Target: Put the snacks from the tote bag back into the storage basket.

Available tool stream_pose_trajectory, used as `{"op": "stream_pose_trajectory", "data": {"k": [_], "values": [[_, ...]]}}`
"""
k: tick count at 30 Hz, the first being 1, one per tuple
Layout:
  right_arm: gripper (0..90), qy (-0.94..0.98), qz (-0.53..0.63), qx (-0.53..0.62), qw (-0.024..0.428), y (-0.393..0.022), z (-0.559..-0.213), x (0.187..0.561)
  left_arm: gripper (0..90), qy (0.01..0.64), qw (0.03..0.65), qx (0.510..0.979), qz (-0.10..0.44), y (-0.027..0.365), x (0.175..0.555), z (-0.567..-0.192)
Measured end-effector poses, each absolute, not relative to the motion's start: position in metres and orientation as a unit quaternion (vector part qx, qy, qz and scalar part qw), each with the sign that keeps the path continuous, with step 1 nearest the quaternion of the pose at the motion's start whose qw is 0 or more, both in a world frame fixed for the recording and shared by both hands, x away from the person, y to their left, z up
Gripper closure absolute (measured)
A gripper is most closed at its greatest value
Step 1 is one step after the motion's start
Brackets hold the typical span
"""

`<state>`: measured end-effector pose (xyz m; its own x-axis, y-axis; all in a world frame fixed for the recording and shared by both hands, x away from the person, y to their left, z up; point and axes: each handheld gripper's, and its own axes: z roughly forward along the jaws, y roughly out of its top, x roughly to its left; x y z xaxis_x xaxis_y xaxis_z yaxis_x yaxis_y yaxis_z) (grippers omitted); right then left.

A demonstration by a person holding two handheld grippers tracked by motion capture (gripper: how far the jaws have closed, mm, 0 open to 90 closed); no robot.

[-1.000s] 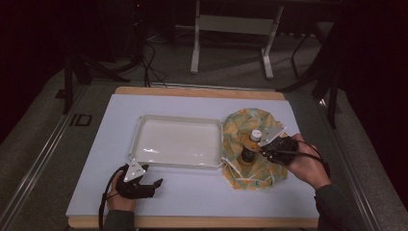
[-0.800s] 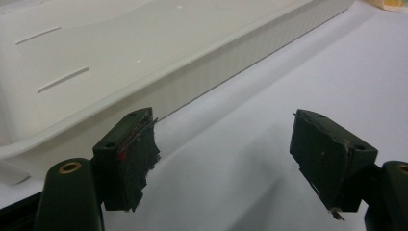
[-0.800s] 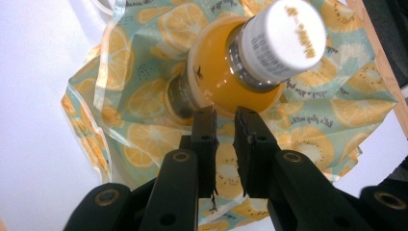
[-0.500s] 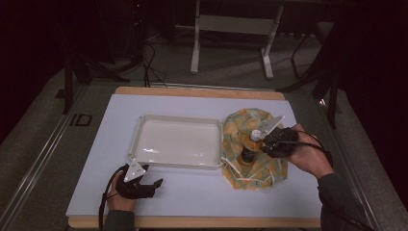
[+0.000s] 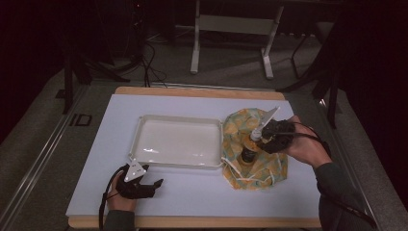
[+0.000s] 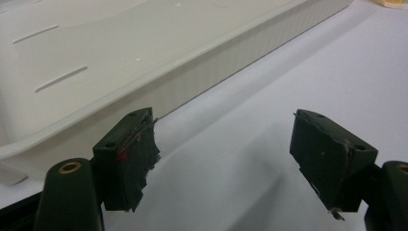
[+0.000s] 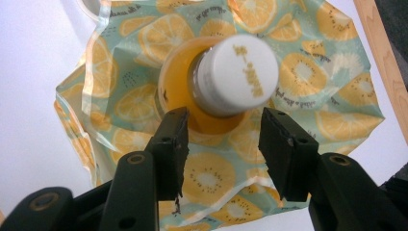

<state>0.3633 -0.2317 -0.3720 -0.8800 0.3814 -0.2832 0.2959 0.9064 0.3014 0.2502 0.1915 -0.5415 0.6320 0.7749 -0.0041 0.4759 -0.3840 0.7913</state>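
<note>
While set on the fruit-print bag (image 5: 255, 144), bottle (image 5: 248, 153) upright just right of the white tray (image 5: 175, 142), freed from the grip.

Largest first: table (image 5: 202, 192) with pale top, bearing all else. Next, the tray at mid-table, shallow, rimmed, nothing seen inside. Touching the tray's right edge, the bag, flattened and spread, printed with orange and kiwi slices, white drawstrings trailing toward the near side. Standing on the bag's middle, the bottle, orange-bodied, white cap (image 7: 239, 77) with lettering on top. Right of the tray and over the bottle, right gripper (image 7: 223, 144), jaws just opened, spread either side below the cap, pads clear of it. Off the tray's near left corner, left gripper (image 6: 226, 159), low by the tabletop, jaws wide apart, nothing between.
</note>
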Motion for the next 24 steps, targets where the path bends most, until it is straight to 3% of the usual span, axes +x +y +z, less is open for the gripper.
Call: {"op": "stream_pose_trajectory", "data": {"k": [24], "values": [[55.8, 0.984, 0.086, 0.133, 0.081, -0.208, -0.359, 0.399, 24.4, 0.383, 0.396, 0.814, 0.185, 0.191, 0.251, -0.542]]}}
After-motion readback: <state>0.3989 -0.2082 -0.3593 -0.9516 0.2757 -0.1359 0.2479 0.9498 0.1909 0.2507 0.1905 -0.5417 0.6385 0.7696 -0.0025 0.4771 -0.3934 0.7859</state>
